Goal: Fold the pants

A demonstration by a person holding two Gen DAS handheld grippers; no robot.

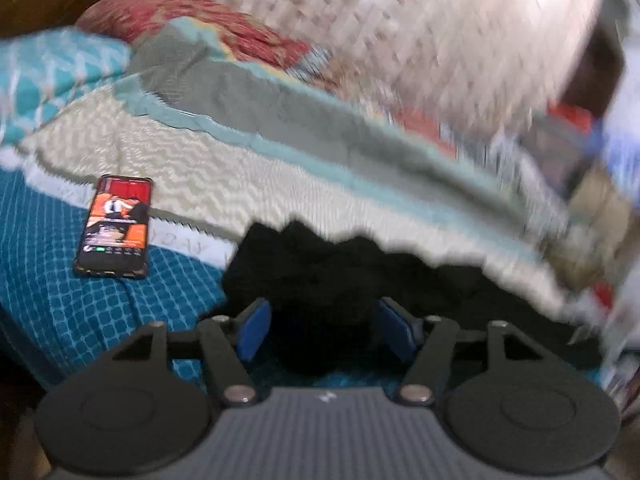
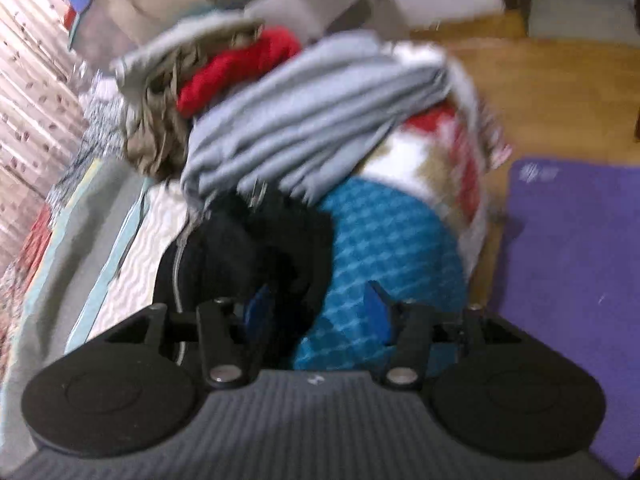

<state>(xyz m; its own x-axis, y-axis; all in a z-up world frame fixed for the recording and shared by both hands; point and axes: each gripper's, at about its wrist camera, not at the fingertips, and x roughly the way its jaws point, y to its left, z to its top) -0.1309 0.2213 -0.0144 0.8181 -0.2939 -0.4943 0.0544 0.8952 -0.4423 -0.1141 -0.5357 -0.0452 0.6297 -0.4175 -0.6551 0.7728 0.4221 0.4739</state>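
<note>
I am holding both the left tongs (image 1: 320, 326) and the right tongs (image 2: 318, 314) open over the crumpled black pants (image 1: 340, 276) on the bed (image 1: 80, 320), gripping nothing, so next I judge I must seize an edge and spread them flat.

Both wrist views look down close over the bed, sharing the black pants (image 1: 320, 280) and teal bedspread (image 2: 392, 248).
</note>
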